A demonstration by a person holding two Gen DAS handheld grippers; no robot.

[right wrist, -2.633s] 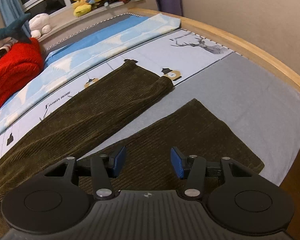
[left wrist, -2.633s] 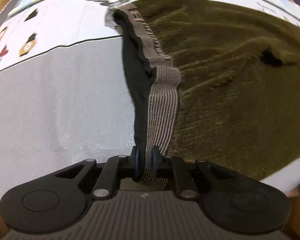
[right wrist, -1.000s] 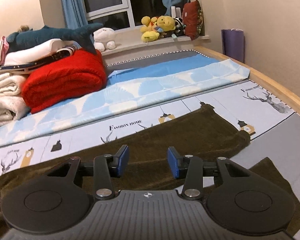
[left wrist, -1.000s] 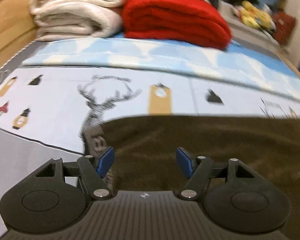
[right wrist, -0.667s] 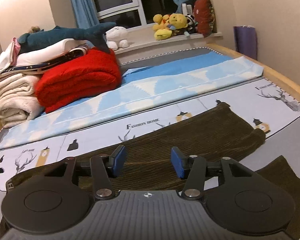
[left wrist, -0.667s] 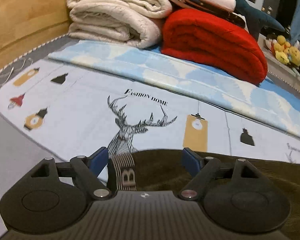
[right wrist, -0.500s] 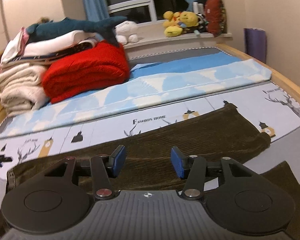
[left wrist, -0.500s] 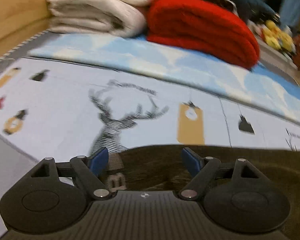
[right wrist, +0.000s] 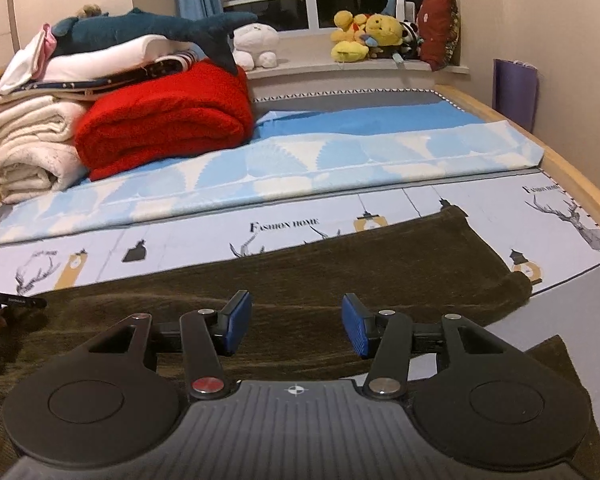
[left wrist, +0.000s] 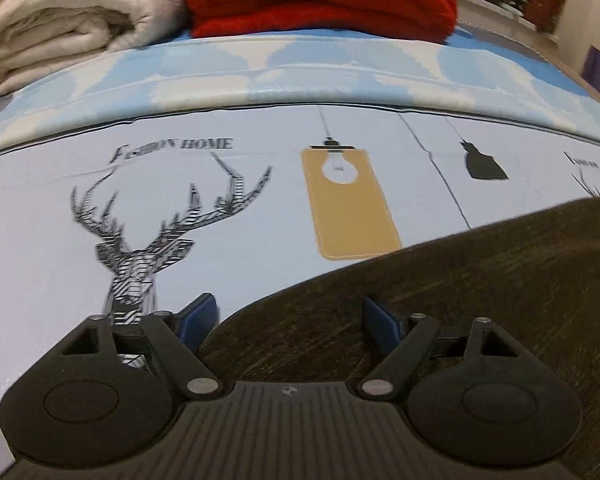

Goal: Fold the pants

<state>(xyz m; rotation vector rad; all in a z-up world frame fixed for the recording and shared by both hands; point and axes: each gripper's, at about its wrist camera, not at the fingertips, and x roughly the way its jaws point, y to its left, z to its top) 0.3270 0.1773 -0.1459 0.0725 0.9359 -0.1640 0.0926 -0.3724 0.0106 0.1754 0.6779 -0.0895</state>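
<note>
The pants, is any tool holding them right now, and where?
No. The left tool and right tool are both open with nothing between their fingers. The pants just lie flat on the bed.

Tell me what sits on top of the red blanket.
A dark teal shark plush rests its tail on the red blanket. Folded white bedding overlaps its left end. What lies behind the stack is hidden.

We are looking at a bed (right wrist: 572,184) with a printed sheet (right wrist: 188,240) (deer and lamps on it). The dark pants (right wrist: 380,264) are lying flat across it. Behind them a red blanket (right wrist: 168,120) and cream blankets (right wrist: 28,148) are resting, folded.
</note>
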